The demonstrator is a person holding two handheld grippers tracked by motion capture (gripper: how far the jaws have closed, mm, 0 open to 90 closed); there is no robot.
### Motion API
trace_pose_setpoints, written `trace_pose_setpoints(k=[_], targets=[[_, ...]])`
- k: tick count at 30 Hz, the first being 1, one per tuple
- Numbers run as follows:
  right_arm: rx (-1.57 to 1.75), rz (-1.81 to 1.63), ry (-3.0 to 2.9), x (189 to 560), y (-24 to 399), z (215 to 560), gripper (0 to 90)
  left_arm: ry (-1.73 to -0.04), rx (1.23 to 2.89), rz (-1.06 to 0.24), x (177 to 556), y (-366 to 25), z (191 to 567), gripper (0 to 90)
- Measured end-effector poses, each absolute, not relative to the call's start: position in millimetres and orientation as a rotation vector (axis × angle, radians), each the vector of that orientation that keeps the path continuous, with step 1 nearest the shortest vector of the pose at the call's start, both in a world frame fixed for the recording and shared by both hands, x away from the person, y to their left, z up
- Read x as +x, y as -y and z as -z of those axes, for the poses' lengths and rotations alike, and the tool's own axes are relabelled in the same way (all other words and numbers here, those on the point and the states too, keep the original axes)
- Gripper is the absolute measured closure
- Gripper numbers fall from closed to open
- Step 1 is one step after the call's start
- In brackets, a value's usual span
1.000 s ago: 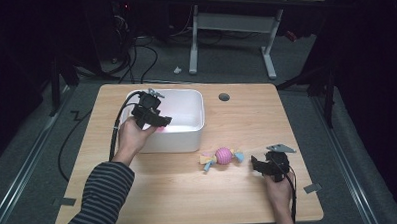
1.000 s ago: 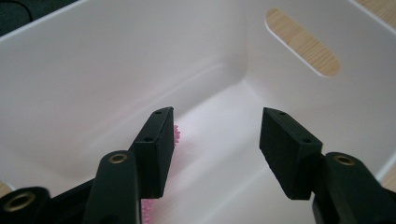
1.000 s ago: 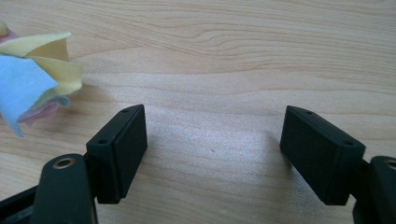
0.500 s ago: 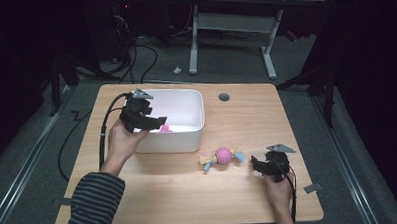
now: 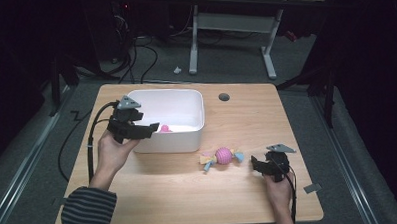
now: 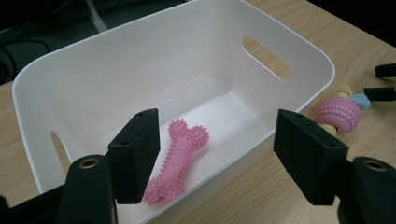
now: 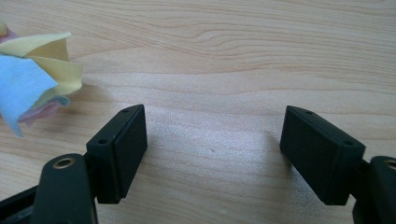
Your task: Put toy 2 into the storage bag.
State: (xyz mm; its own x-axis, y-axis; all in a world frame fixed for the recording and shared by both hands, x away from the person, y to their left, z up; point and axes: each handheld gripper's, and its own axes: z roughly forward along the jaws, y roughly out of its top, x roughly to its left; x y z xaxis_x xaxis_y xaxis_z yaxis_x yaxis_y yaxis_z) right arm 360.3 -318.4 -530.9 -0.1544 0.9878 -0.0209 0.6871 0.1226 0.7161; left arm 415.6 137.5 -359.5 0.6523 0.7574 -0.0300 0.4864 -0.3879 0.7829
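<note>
My left gripper (image 5: 146, 130) hangs over the near left wall of the white bin (image 5: 196, 99), its jaws having just been opening; they now stand well apart with nothing pressed between them. In the left gripper view the pink spiked bone (image 6: 180, 158) lies loose on the floor of the bin, close to the near wall, seen in the gap beside my left-hand jaw and touching neither pad. My right gripper (image 5: 257, 165) rests low over the bare wood at the near right of the table (image 5: 286, 109), its jaws also wide apart and holding nothing; in the right gripper view only the grain of the wood lies between them. The pink spiked ball toy (image 5: 223, 155), with its blue and yellow cloth tails, lies on the table just in front of the bin, a little to the left of my right gripper and apart from it.
</note>
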Motion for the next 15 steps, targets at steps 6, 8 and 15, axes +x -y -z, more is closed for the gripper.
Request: trace_pose_setpoints(k=[6,8,15], targets=[[1.614,-0.783,-1.903,360.2,318.4,530.9,23.2,-0.946,2.029,-0.435,399.1,-145.0,364.2,31.8],[1.614,-0.783,-1.903,360.2,318.4,530.9,23.1,-0.949,2.022,-0.443,393.0,-148.4,367.2,31.7],[1.614,-0.785,-1.902,360.2,318.3,531.0,23.1,-0.971,1.995,-0.434,377.7,-159.5,383.6,30.7]])
